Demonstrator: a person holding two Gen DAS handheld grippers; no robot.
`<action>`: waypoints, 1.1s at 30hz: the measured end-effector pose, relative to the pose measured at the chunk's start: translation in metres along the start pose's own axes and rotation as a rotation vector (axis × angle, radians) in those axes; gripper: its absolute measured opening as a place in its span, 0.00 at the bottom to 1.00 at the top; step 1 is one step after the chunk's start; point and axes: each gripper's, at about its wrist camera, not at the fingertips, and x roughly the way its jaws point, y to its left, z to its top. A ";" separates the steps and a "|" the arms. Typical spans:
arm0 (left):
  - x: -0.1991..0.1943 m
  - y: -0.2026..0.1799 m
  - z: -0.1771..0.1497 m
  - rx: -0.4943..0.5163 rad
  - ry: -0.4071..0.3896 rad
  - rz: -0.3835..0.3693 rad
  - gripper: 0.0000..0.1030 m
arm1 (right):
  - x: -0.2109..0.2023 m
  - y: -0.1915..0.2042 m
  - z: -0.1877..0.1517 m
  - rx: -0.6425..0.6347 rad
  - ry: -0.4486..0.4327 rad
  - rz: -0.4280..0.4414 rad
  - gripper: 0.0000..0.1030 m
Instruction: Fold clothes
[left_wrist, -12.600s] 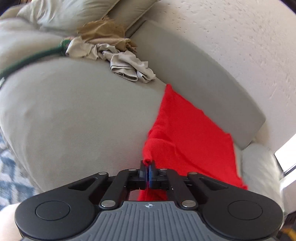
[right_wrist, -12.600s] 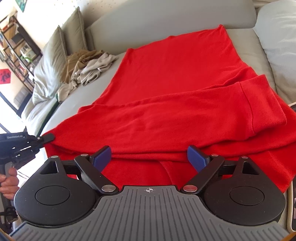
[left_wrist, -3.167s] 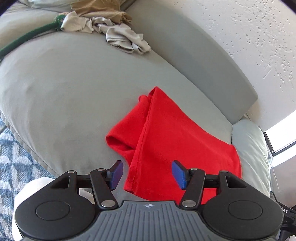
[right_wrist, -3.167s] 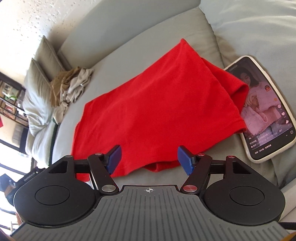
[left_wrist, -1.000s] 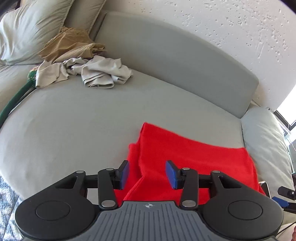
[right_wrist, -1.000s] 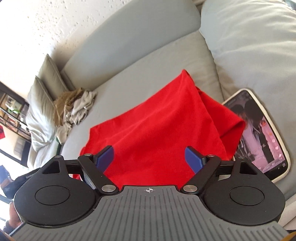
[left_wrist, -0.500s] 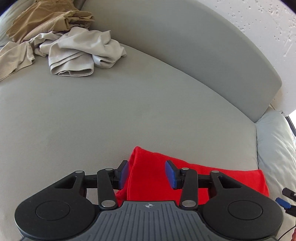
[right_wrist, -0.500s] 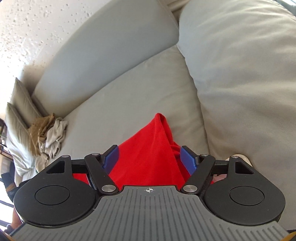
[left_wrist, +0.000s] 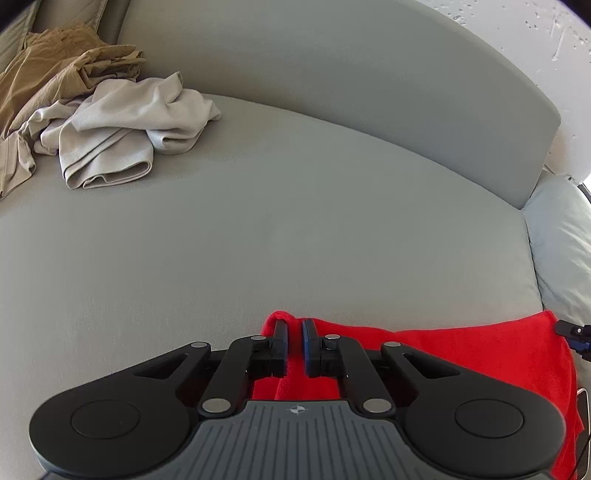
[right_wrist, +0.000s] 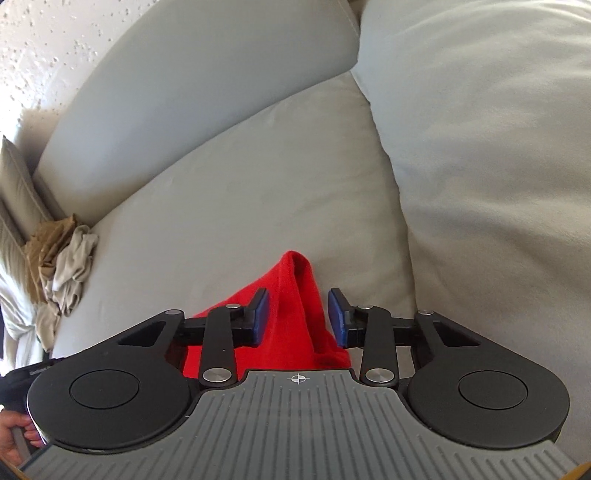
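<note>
A folded red garment lies on the grey sofa seat. My left gripper sits at its far left corner, jaws nearly shut with a narrow gap holding the red fabric edge. In the right wrist view the garment's far right corner rises in a peak between the pads of my right gripper, which is partly open around it without pinching it.
A pile of beige and tan clothes lies at the far left of the seat and also shows in the right wrist view. The sofa backrest runs behind. A large pale cushion stands to the right.
Both grippers have moved forward onto the garment's far corners. The left jaws have narrowed to a slit on the fabric. The right jaws have closed partway around the raised corner.
</note>
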 end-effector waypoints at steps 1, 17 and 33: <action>-0.002 0.000 0.000 0.002 -0.022 -0.005 0.05 | 0.000 0.002 0.001 -0.007 -0.019 -0.006 0.35; 0.027 0.021 -0.002 -0.099 -0.096 0.105 0.19 | 0.026 0.006 0.005 -0.035 -0.113 -0.209 0.08; -0.163 -0.045 -0.091 0.057 -0.233 0.058 0.69 | -0.191 0.012 -0.084 -0.033 -0.209 0.110 0.79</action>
